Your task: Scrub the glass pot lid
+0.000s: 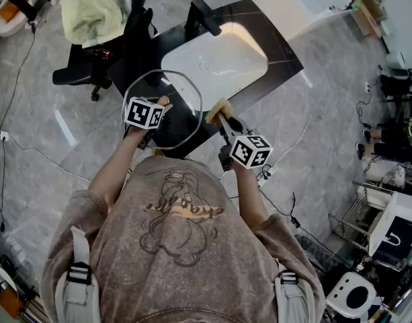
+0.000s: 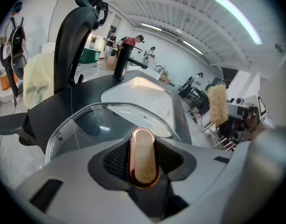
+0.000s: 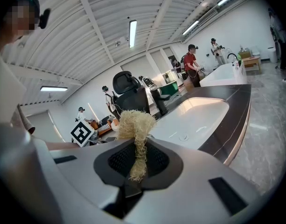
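The glass pot lid [image 1: 167,108] is a clear round pane with a copper-rimmed, cork-topped knob [image 2: 143,157]. My left gripper [image 1: 152,121] is shut on that knob and holds the lid [image 2: 110,122] out over the near edge of the black counter [image 1: 273,42]. My right gripper [image 1: 222,123] is shut on a straw-coloured loofah scrubber [image 1: 217,110], a little right of the lid's rim and apart from it. In the right gripper view the scrubber [image 3: 135,129] sticks up between the jaws. From the left gripper it shows at the right as a fuzzy tuft [image 2: 217,104].
A white sink basin [image 1: 216,62] with a black tap [image 1: 202,15] sits in the counter just beyond the lid. A black office chair [image 1: 101,52] with a pale towel [image 1: 91,9] stands at the left. Grey tiled floor surrounds the counter; cables and equipment lie at the right.
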Available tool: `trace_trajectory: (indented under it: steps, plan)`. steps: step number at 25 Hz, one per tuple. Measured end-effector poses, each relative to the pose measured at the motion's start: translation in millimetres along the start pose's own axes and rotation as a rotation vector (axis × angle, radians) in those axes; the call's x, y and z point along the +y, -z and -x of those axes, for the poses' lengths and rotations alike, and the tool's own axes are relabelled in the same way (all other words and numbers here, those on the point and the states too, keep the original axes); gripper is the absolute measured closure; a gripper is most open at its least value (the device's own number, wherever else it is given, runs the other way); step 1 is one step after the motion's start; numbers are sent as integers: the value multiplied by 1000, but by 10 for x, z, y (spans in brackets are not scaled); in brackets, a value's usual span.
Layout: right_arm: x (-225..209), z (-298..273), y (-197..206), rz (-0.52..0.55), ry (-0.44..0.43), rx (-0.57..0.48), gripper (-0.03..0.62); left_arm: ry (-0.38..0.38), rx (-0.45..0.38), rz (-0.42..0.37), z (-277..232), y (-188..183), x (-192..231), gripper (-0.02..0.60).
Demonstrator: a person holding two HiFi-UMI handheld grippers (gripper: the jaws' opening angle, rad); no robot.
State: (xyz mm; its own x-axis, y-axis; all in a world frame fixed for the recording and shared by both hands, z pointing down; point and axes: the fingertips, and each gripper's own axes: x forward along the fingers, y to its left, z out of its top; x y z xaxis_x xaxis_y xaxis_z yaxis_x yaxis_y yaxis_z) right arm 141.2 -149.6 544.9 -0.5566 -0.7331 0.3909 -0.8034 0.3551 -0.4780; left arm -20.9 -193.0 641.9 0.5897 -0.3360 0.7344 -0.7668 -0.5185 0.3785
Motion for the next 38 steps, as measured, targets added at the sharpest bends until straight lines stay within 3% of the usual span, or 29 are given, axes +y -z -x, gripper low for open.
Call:
trace_trajectory:
  steps: [12, 18, 21, 24, 26, 33, 38]
  plan:
    - [-13, -34, 35, -13, -2, 12, 553, -32, -20, -25, -22, -44, 13, 397]
    - [14, -31, 55, -14, -7, 14, 551, -32, -77, -61, 178, -219, -62, 390]
    - [63, -29, 25, -8, -13, 7, 551, -4, -138, -76, 368, -363, -174, 400]
    - [138, -10, -59, 15, -19, -14, 553, 22, -232, -119, 604, -552, -348, 541]
    - [214, 19, -135, 39, -19, -33, 553, 30, -298, -144, 777, -669, -457, 565]
    - [547, 221, -496, 200, 23, -133, 553, 76, -567, -197, 1490, -1070, -814, 565]
    - [736, 346, -688, 260, 27, -199, 553, 74, -632, -213, 1710, -1152, -866, 565]
